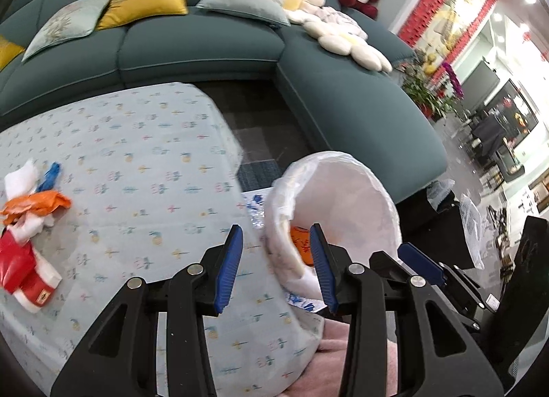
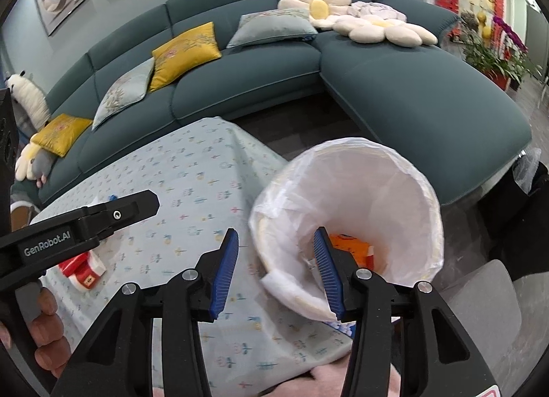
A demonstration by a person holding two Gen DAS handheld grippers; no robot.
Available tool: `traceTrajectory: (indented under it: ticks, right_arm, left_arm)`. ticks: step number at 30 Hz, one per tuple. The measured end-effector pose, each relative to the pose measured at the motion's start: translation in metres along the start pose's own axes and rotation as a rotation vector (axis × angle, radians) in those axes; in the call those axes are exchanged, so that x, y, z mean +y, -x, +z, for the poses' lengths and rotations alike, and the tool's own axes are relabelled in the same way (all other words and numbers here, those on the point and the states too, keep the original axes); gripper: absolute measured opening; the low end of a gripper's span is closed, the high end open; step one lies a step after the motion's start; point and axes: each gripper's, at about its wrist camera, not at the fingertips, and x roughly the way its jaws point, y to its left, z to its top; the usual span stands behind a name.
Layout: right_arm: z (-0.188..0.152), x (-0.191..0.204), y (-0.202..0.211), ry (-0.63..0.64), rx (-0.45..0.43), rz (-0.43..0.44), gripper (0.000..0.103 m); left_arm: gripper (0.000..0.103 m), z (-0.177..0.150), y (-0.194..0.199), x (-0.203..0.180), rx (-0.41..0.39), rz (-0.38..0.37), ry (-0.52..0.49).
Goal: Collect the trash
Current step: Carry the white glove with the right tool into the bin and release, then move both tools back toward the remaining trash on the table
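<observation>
The trash pile (image 1: pixel 25 225), a loose heap of red, orange, white and blue wrappers, is lying on the desk (image 1: pixel 144 164) well to the left of the lined bin (image 1: pixel 346 212), stretching roughly along the desk's left edge. An orange wrapper (image 2: pixel 353 246) is already sitting in the bottom of that bin, which is standing just beside the desk's right corner. The left gripper (image 1: pixel 274 266) is hovering over the desk edge right next to the bin's rim, its jaws standing apart with nothing between them. The right gripper (image 2: pixel 276 270) is hanging over the bin's near rim, jaws likewise parted and empty. Judged from the bin, the pile is lying on the left hand's side, so the left gripper appears nearer and better placed to fetch it.
</observation>
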Motion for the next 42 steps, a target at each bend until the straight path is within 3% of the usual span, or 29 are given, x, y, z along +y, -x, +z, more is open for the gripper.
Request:
traceTrajectory:
  ticks: [14, 30, 42]
  right_arm:
    - [-0.008, 0.082, 0.005, 0.131, 0.013, 0.075, 0.045]
    - [-0.026, 0.166, 0.002, 0.243, 0.05, 0.151, 0.045]
    - [-0.044, 0.233, -0.016, 0.326, 0.105, 0.194, 0.045]
  left_arm:
    - [0.039, -0.02, 0.049, 0.078, -0.052, 0.083, 0.121]
    - [0.059, -0.058, 0.1, 0.186, -0.096, 0.208, 0.274]
    - [0.063, -0.088, 0.118, 0.262, -0.087, 0.273, 0.352]
